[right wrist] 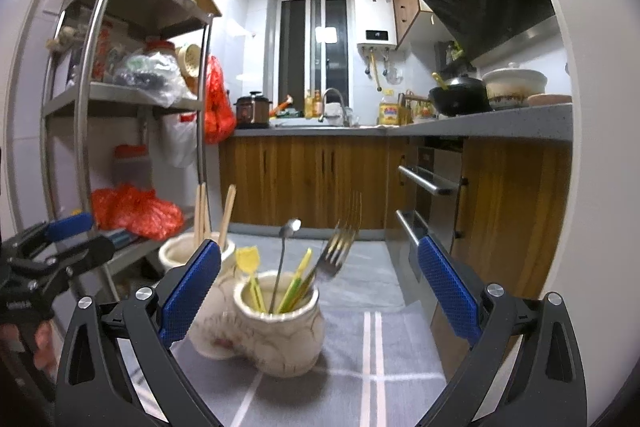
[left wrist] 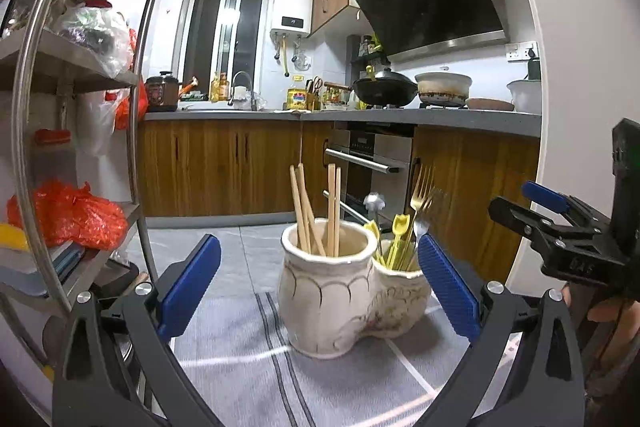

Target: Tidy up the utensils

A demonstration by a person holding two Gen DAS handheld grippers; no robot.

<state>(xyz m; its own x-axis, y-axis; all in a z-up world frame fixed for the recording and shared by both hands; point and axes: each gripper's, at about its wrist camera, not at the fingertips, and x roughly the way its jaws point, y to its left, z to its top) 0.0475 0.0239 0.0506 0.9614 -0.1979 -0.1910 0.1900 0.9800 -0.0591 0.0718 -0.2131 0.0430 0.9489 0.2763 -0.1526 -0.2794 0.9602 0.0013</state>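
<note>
A cream ceramic holder [left wrist: 328, 291] with two joined cups stands on a grey striped cloth [left wrist: 248, 347]. Wooden chopsticks [left wrist: 316, 211] stand in its left cup. Its right cup holds gold forks [left wrist: 422, 187], yellow picks [left wrist: 398, 231] and a small spoon [left wrist: 374, 203]. My left gripper [left wrist: 318, 245] is open, with its blue pads wide on either side of the holder, short of it and empty. From the right wrist, the holder [right wrist: 280, 331] shows the fork [right wrist: 336, 255] cup nearest. My right gripper [right wrist: 319, 246] is open too, with nothing between its pads.
A metal shelf rack [left wrist: 80, 75] with red bags [left wrist: 68, 215] stands close on the left. Wooden cabinets and an oven [left wrist: 368, 167] lie behind the holder. The right gripper [left wrist: 520, 203] and a hand [left wrist: 608, 307] sit at the right edge; the left gripper [right wrist: 86, 237] shows at the left edge.
</note>
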